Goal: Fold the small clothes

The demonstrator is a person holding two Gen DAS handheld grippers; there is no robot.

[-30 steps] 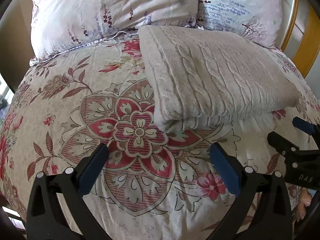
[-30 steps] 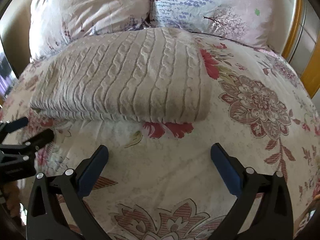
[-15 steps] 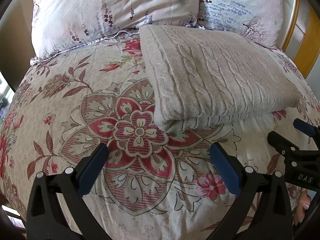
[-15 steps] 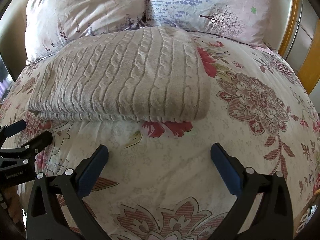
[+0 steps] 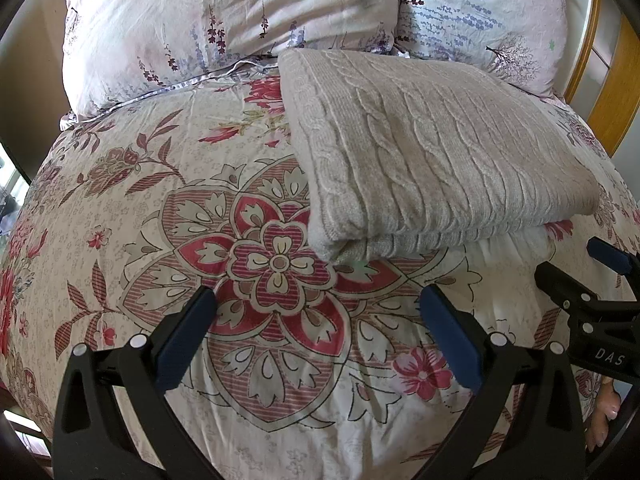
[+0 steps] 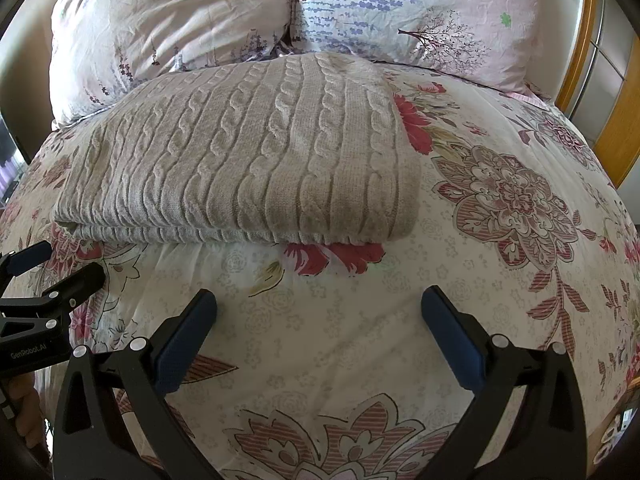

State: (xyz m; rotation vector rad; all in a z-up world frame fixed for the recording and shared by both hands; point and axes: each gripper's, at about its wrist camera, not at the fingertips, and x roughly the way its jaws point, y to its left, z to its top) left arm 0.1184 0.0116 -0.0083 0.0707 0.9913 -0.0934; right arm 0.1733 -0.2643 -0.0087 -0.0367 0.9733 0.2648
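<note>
A beige cable-knit sweater point(image 5: 432, 152) lies folded into a thick rectangle on the floral bedspread point(image 5: 160, 200), its far edge near the pillows. It also shows in the right wrist view point(image 6: 248, 160). My left gripper point(image 5: 318, 304) is open and empty, hovering short of the sweater's near left corner. My right gripper point(image 6: 318, 304) is open and empty, short of the sweater's near right edge. Each gripper shows at the edge of the other's view: the right one point(image 5: 592, 272) and the left one point(image 6: 52, 264).
Two floral pillows point(image 5: 224, 20) point(image 6: 420, 12) lean at the head of the bed behind the sweater. A wooden bed frame point(image 5: 624, 72) runs along the right side. The bedspread point(image 6: 520, 208) spreads to the right of the sweater.
Both grippers have drawn slightly back and tilted, so the sweater sits a little farther off. The sweater has not moved and both grippers stay open.
</note>
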